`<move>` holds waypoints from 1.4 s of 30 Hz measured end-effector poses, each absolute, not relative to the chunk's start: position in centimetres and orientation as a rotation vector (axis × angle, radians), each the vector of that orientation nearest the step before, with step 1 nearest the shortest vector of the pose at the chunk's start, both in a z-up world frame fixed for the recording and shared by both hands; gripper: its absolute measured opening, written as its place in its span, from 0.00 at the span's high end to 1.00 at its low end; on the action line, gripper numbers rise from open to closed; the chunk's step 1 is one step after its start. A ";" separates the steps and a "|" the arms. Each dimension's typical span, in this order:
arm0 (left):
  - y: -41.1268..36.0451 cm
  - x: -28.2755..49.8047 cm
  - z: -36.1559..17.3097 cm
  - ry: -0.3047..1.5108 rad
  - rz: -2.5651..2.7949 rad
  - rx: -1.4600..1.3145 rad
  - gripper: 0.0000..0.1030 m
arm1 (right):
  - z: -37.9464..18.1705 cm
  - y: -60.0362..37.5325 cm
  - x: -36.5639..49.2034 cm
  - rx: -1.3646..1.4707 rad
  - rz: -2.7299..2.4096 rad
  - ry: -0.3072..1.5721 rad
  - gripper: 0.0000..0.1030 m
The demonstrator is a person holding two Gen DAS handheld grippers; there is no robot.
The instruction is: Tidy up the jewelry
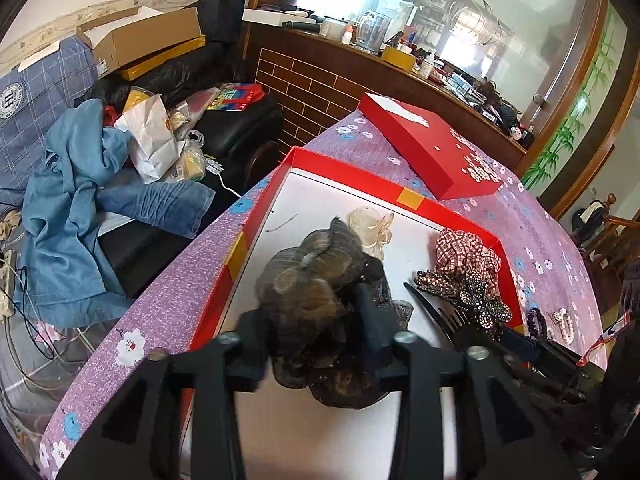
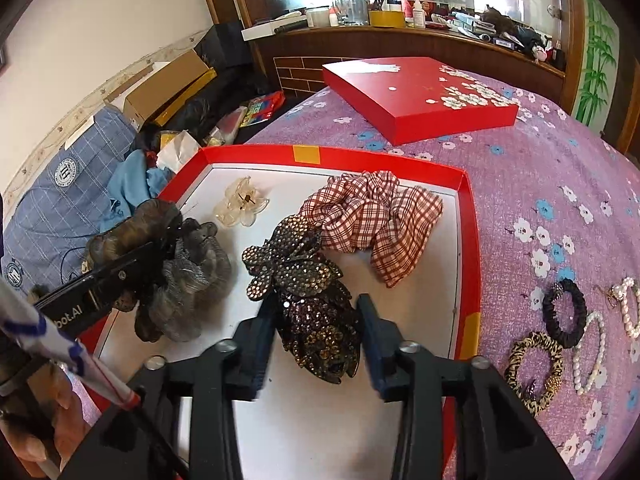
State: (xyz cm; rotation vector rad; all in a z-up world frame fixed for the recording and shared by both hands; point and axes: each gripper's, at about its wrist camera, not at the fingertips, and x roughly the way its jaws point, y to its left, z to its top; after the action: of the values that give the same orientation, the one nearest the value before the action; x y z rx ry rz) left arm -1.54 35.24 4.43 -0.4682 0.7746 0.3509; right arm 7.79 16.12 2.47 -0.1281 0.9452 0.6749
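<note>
Underneath everything lies a purple flowered cloth (image 2: 520, 168) covering the tabletop, with an open red box (image 2: 466, 240) on it and its red lid (image 2: 416, 96) lying just behind. Inside the box are a clear claw clip (image 2: 240, 202), a plaid scrunchie (image 2: 372, 216), a rhinestone clip (image 2: 304, 280) and a dark hairpiece (image 1: 308, 280). The left tongs (image 1: 312, 340) stand part open around the hairpiece; the right tongs (image 2: 316, 344) stand part open either side of the rhinestone clip, pads apart from it. Beside the box on the cloth lie bracelets (image 2: 560, 320). Beyond, a cluttered wooden counter (image 2: 400, 32) fronts a mirror, and a sofa (image 1: 240, 128) holds clothes and cardboard boxes.
</note>
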 end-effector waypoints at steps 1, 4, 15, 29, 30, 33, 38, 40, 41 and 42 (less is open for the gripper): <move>35.3 -1.6 4.5 0.776 0.352 -0.473 0.55 | 2.5 16.1 7.7 -0.129 0.676 0.948 0.36; 35.3 -1.9 4.7 0.771 0.351 -0.485 0.55 | 3.1 15.7 7.3 -0.127 0.679 0.925 0.34; 33.8 -3.4 7.2 0.736 0.338 -0.486 0.54 | 6.2 12.6 5.2 -0.053 0.735 0.879 0.34; 28.3 -4.2 10.7 0.704 0.278 -0.399 0.54 | 8.4 4.2 5.0 0.102 0.708 0.837 0.34; 27.6 -4.2 11.0 0.702 0.268 -0.385 0.54 | 8.5 3.3 5.3 0.117 0.698 0.837 0.34; 24.9 -3.8 11.8 0.701 0.229 -0.339 0.54 | 8.5 0.6 6.3 0.166 0.670 0.845 0.34; 20.1 -2.3 12.2 0.731 0.135 -0.268 0.54 | 8.6 -3.9 8.3 0.204 0.604 0.854 0.34; 18.1 -1.4 11.9 0.756 0.100 -0.239 0.54 | 8.3 -5.9 9.2 0.220 0.566 0.857 0.34; 17.3 -1.1 11.7 0.769 0.087 -0.228 0.54 | 7.9 -7.1 9.9 0.235 0.545 0.861 0.34; 16.2 -0.4 11.3 0.788 0.065 -0.212 0.54 | 7.5 -8.0 10.3 0.244 0.529 0.865 0.35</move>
State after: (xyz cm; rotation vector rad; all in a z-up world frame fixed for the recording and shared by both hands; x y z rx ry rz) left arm -0.41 16.21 11.29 -0.2122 0.7877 0.0646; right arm 10.33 -8.03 7.46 0.2441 0.8651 0.5288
